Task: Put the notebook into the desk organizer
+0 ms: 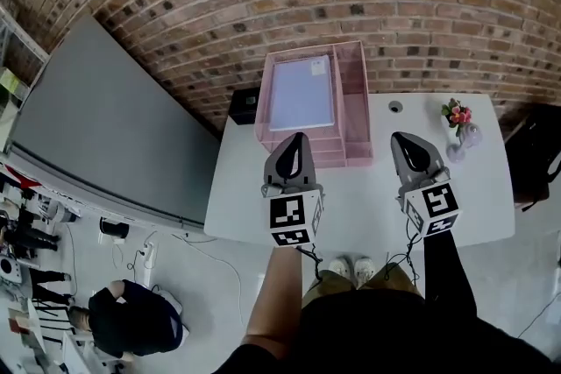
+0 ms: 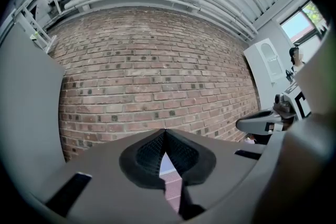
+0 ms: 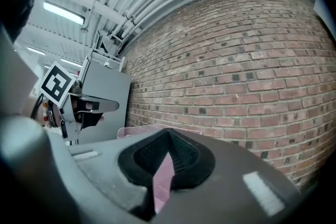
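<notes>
**Head view.** You are holding the left gripper (image 1: pixel 296 138) and the right gripper (image 1: pixel 405 138) side by side over the white table (image 1: pixel 368 206), just below the frame centre. Both are pointing toward the brick wall (image 1: pixel 421 4). The notebook (image 1: pixel 301 94) is lying flat in the top tray of the pink organizer (image 1: pixel 354 101), at upper centre of the frame, just above the left gripper's tip. A flower vase (image 1: pixel 458 123) is standing at the right of the table.

**Left gripper view.** The fingers (image 2: pixel 152 152) are meeting at their tips and are clamping nothing. Through the slit below the tips, the pale notebook (image 2: pixel 167 164) and the organizer (image 2: pixel 173 191) are showing. The right gripper (image 2: pixel 262 122) is showing at the right edge.

**Right gripper view.** The fingers (image 3: pixel 184 152) are meeting at their tips, with nothing between them. The organizer's rim (image 3: pixel 139 129) is showing left of centre, behind the jaws. The left gripper (image 3: pixel 89 105) is showing at the frame's left.
</notes>
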A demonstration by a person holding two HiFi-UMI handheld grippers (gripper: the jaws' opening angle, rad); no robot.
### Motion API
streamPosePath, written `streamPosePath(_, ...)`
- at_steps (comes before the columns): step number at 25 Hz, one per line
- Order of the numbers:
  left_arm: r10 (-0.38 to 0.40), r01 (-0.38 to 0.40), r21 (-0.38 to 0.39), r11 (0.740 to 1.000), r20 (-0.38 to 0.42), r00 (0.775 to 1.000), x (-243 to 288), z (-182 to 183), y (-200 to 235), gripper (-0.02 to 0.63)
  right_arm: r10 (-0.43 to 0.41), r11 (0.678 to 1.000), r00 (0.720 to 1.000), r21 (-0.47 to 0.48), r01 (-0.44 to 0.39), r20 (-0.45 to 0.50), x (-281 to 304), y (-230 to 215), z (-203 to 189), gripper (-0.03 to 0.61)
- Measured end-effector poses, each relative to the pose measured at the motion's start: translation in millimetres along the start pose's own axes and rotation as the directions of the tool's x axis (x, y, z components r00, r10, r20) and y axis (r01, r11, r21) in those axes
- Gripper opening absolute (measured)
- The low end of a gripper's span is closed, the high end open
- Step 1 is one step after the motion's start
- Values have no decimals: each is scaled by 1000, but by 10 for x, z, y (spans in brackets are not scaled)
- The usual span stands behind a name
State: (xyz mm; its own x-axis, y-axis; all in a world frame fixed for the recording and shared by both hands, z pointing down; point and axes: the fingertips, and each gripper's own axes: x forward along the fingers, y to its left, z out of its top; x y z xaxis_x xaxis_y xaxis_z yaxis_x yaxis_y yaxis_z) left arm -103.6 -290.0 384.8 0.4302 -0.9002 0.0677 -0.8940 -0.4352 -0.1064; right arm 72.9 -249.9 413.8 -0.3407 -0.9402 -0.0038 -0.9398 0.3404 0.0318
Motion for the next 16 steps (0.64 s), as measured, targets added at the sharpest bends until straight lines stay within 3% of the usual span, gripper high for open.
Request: streamPosePath(16, 60, -60, -21, 998, -18, 998, -127, -101, -137, 8, 50, 999, 998, -15, -49, 31, -64, -73, 54, 0)
